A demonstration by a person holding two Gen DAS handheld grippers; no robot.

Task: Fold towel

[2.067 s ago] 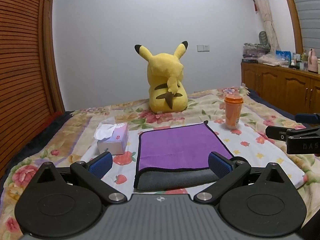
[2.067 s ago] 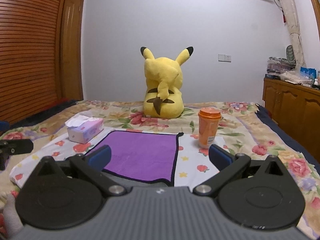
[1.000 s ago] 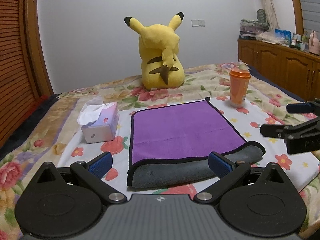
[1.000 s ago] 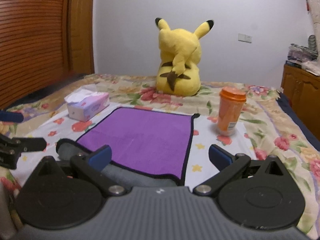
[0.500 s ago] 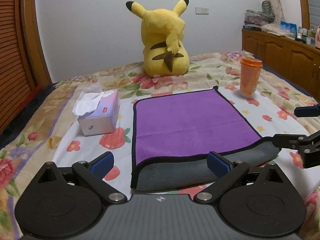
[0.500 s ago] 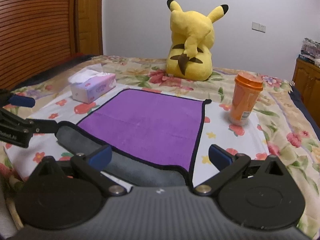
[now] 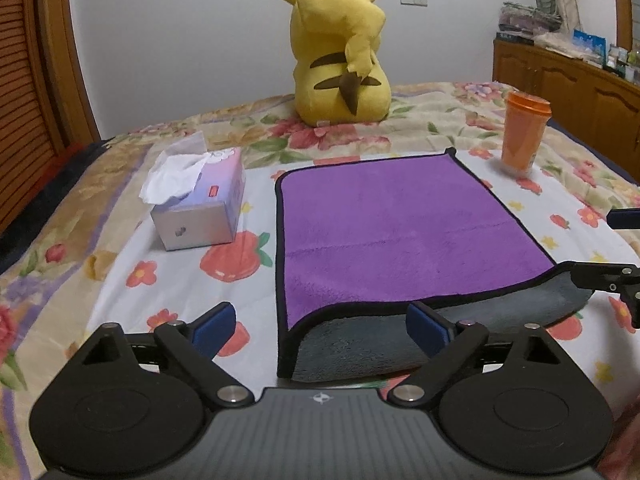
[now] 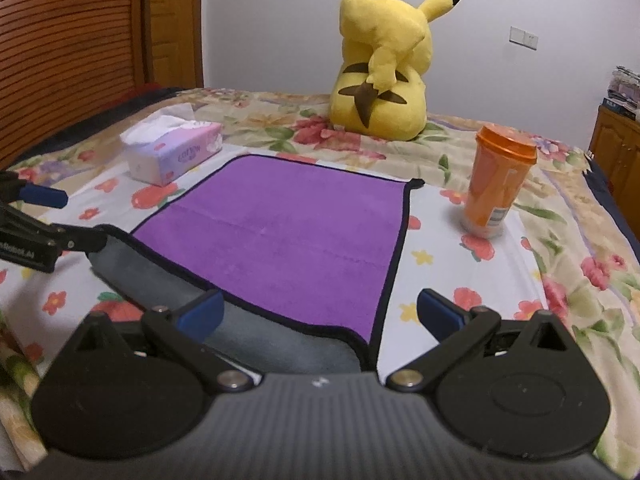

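A purple towel (image 7: 400, 236) with black trim and a grey underside lies on the flowered bedspread; its near edge is curled over, showing grey. It also shows in the right wrist view (image 8: 288, 240). My left gripper (image 7: 320, 326) is open, straddling the towel's near left corner. My right gripper (image 8: 320, 312) is open, straddling the near right corner. Each gripper shows in the other's view: the right gripper (image 7: 612, 248) at the towel's right corner, the left gripper (image 8: 52, 220) at its left corner.
A yellow plush toy (image 7: 340, 60) sits behind the towel. A tissue box (image 7: 200, 204) stands left of it, an orange lidded cup (image 7: 524, 136) at its far right. A wooden cabinet (image 7: 580, 80) is at the right, a slatted wooden door (image 8: 68, 40) at the left.
Both grippers have moved forward and lower toward the towel's near corners. The towel's near edge now sits between the open fingers on each side.
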